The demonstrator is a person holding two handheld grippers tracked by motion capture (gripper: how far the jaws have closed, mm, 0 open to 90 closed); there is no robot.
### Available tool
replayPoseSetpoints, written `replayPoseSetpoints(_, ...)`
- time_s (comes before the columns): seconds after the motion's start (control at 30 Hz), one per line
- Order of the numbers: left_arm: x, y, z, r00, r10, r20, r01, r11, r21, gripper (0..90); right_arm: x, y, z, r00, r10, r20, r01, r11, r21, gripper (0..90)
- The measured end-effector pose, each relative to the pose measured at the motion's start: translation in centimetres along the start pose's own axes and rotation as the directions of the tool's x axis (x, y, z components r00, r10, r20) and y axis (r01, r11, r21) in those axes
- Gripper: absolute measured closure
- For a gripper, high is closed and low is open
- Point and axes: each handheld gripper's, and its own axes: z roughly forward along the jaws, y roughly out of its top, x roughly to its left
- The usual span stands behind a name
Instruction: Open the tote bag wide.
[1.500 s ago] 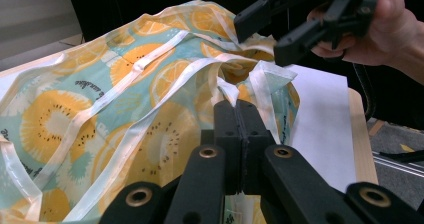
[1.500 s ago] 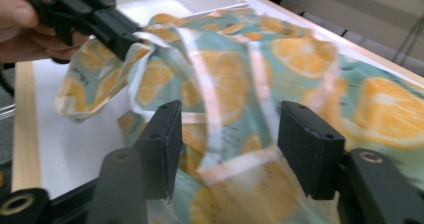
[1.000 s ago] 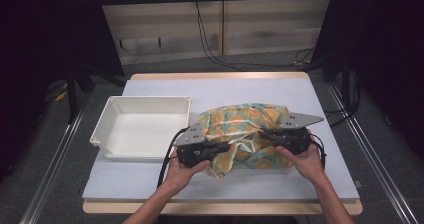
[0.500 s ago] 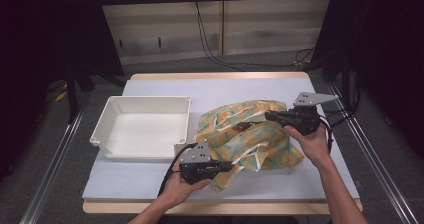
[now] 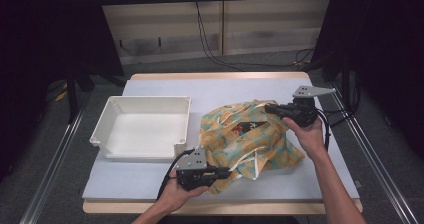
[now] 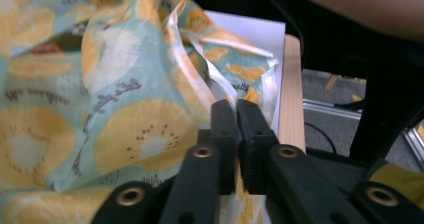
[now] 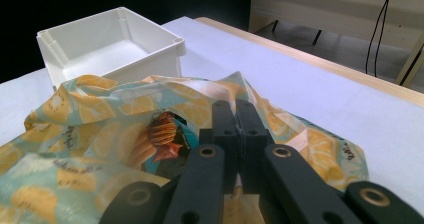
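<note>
On a grey-topped bench [image 5: 150,189] beside the white bin [image 5: 142,126], both grippers, left [image 5: 226,173] and right [image 5: 270,108], clench the fruit-print bag's [image 5: 250,139] rim; spreading evenly should expose the snack packet [image 5: 243,127].

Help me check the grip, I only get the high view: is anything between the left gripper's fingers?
Observer: Yes, the bag has its white strap between the fingers of the left gripper, which have just been opening.
Operator: What is inside the bag?
Observer: A snack packet printed with ridged orange crisps, lying in the mouth.
Operator: And the right gripper?
Observer: The right gripper is shut, with bag fabric pinched between its fingers.
</note>
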Motion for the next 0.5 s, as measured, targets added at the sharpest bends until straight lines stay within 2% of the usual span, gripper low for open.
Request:
replayPoseSetpoints(0.03,-0.1,0.5,-0.3,1.0000,-0.009,0.001,0.009,0.9993,-0.035,81.5,0.1,-0.1,-0.1,1.0000,-0.005,-0.006,0.005,1.000,-0.007,89.5)
replayPoseSetpoints(0.1,0.0,0.8,-0.4,1.0000,-0.008,0.001,0.009,0.9988,-0.048,77.6,0.3,-0.1,-0.2,0.9999,-0.007,-0.012,0.007,1.000,-0.003,89.5)
replayPoseSetpoints(0.13,0.1,1.1,-0.4,0.9999,-0.007,0.015,0.008,0.9980,-0.062,77.6,0.3,-0.1,-0.2,0.9999,-0.007,-0.012,0.007,1.000,-0.003,89.5)
replayPoseSetpoints(0.23,0.6,2.7,-0.4,0.9998,0.006,-0.018,-0.007,0.9968,-0.080,74.3,0.5,-0.2,-0.4,0.9998,-0.013,-0.012,0.013,1.000,-0.003,89.5)
replayPoseSetpoints(0.27,0.6,2.7,-0.4,0.9998,0.006,-0.018,-0.007,0.9968,-0.080,73.9,0.5,-0.2,-0.4,0.9998,-0.013,-0.012,0.013,1.000,-0.003,89.5)
replayPoseSetpoints(0.37,1.7,3.5,0.4,0.9991,-0.004,-0.042,0.000,0.9956,-0.094,70.4,0.5,-0.3,-0.4,0.9998,-0.015,-0.014,0.015,1.000,-0.001,89.5)
replayPoseSetpoints(0.4,2.1,3.6,0.8,0.9981,-0.019,-0.059,0.013,0.9953,-0.096,67.3,0.6,-0.3,-0.4,0.9997,-0.013,-0.018,0.013,1.000,-0.003,89.5)
replayPoseSetpoints(0.43,3.4,3.7,1.6,0.9964,-0.065,-0.055,0.059,0.9934,-0.098,60.7,0.6,-0.4,-0.4,0.9996,-0.017,-0.020,0.017,1.000,0.000,89.5)
replayPoseSetpoints(0.47,3.4,3.7,1.6,0.9964,-0.065,-0.055,0.059,0.9934,-0.098,57.2,0.6,-0.4,-0.4,0.9996,-0.017,-0.020,0.017,1.000,0.000,89.5)
replayPoseSetpoints(0.5,3.8,3.7,1.9,0.9930,-0.063,-0.100,0.055,0.9953,-0.080,53.2,0.5,-0.3,-0.5,0.9996,-0.018,-0.020,0.018,1.000,0.005,89.5)
